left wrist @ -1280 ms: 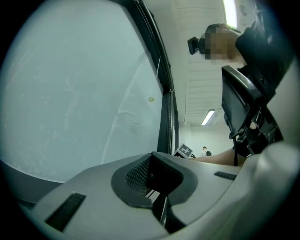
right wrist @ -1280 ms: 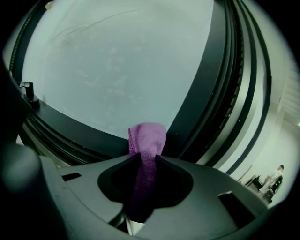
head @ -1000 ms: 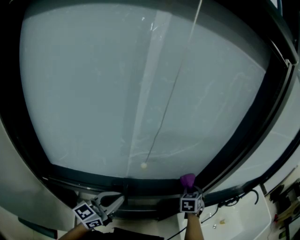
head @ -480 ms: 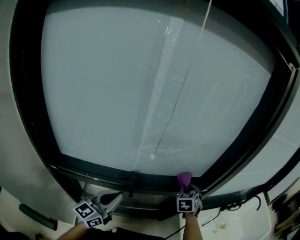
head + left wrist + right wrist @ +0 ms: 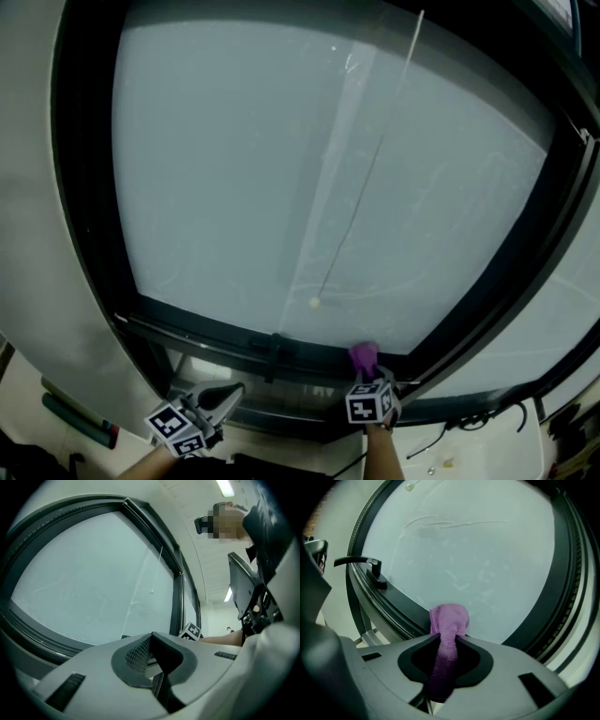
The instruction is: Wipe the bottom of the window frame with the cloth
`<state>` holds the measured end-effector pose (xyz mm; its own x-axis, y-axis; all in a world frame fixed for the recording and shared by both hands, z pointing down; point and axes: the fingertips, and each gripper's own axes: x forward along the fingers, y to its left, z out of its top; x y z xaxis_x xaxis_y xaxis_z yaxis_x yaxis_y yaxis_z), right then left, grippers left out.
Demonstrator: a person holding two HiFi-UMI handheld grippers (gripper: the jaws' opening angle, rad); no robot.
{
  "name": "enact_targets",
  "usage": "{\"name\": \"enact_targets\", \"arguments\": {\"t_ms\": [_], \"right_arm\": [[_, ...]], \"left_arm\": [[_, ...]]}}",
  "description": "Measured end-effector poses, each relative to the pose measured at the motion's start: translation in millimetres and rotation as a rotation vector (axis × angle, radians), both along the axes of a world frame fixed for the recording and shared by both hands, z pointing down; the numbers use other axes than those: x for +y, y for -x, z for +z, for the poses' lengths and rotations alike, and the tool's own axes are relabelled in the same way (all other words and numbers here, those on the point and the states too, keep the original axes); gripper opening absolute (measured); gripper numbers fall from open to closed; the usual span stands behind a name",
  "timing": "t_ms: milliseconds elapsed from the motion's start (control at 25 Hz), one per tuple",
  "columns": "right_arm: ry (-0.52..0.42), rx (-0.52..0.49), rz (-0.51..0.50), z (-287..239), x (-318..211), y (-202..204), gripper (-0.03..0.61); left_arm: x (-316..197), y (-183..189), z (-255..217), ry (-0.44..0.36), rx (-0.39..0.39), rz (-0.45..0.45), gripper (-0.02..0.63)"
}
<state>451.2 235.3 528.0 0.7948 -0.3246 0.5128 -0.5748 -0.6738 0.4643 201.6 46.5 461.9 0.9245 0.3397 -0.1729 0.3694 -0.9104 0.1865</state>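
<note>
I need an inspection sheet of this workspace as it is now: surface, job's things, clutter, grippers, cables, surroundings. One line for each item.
Surface: frosted glass in a dark frame; faint streaks on the glass.
Job's things: purple cloth, its tip at the bottom of the frame, near the right corner.
Clutter: green and red object at lower left, too dim to identify.
Grippers: right hand-held gripper shut on the cloth; left hand-held gripper shut, empty, below the frame.
Cables: pull cord with a bead hangs before the glass; dark cable on the ledge at lower right.
Surroundings: window handle on the bottom of the frame; ceiling light.
</note>
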Motion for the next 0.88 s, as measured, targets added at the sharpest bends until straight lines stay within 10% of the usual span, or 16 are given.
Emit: {"name": "enact_targets", "arguments": {"t_ms": [880], "right_arm": [[0.138, 0.088, 0.004, -4.4, -73.8, 22.4, 0.084]], "left_arm": [[-100.0, 42.6, 9.4, -0.028, -0.040, -0.075, 0.003]]}}
